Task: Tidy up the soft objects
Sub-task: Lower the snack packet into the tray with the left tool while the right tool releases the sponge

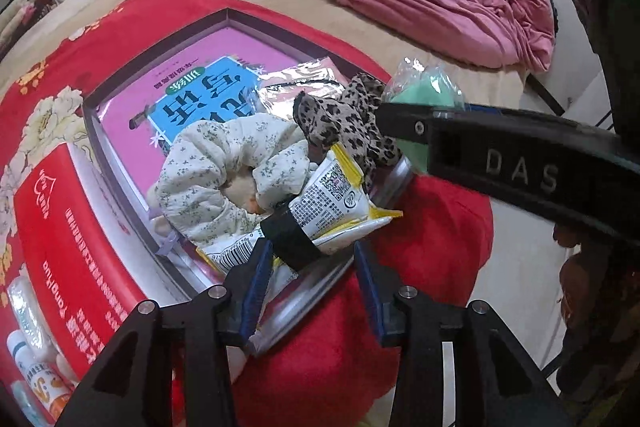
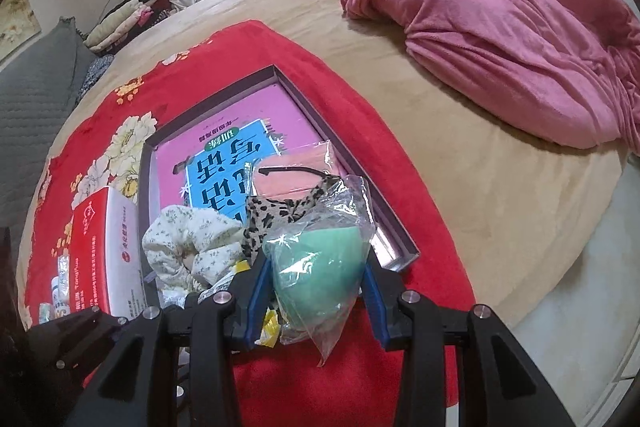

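My right gripper [image 2: 316, 287] has its fingers pinching a green sponge in a clear bag [image 2: 320, 267], held just over the near corner of the open box [image 2: 396, 239] on the red blanket [image 2: 224, 55]. My left gripper [image 1: 308, 267] has its fingers spread around nothing, hovering over the yellow snack packet [image 1: 340, 203] beside the floral scrunchie [image 1: 208, 179] and leopard scrunchie [image 1: 344, 119].

Far across my tan bed [image 2: 460, 163] lies a crumpled pink quilt [image 2: 500, 15], while a red-and-white box [image 2: 106, 255] sits left on the red floral blanket [image 2: 224, 59].
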Motion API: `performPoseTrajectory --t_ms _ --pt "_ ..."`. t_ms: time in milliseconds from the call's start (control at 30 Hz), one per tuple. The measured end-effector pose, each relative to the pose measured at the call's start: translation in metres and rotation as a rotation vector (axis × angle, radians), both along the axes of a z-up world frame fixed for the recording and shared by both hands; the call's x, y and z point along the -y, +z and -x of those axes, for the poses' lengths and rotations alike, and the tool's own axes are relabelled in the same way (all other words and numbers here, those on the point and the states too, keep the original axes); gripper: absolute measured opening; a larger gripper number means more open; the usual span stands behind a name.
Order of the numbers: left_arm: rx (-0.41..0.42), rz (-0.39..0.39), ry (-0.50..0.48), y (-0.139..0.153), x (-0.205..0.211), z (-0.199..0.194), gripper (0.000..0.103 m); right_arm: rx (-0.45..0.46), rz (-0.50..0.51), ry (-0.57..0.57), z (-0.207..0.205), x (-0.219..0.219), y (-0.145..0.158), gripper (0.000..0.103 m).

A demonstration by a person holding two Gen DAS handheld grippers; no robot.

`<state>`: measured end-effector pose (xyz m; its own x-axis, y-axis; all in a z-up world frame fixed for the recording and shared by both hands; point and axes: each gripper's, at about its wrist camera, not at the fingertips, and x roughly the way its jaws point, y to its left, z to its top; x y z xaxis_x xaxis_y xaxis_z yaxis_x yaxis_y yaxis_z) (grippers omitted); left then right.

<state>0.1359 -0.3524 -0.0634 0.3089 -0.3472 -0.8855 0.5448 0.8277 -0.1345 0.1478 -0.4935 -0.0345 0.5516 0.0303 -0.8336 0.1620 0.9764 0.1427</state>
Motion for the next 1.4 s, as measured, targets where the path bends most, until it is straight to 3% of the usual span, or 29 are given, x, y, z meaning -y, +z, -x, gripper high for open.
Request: performPoseTrajectory --t_ms 667,900,1000,1400 --pt "-0.021 0.018 0.035 -0.001 -0.001 -0.020 0.044 -0.096 0.046 0.025 -0.038 -0.001 -0.039 0.043" --pt "-0.021 0.015 0.038 0.001 -0.001 -0.020 0.048 -0.099 0.049 0.032 -0.038 -0.002 -0.037 0.043" --pt "-0.009 0.011 0.045 0.004 -0.003 -0.020 0.057 -0.091 0.054 0.045 -0.036 -0.004 -0.034 0.046" --pt "-0.028 0.019 0.077 0.008 -0.018 -0.018 0.063 -0.035 0.061 0.029 -0.017 -0.001 -0.014 0.055"
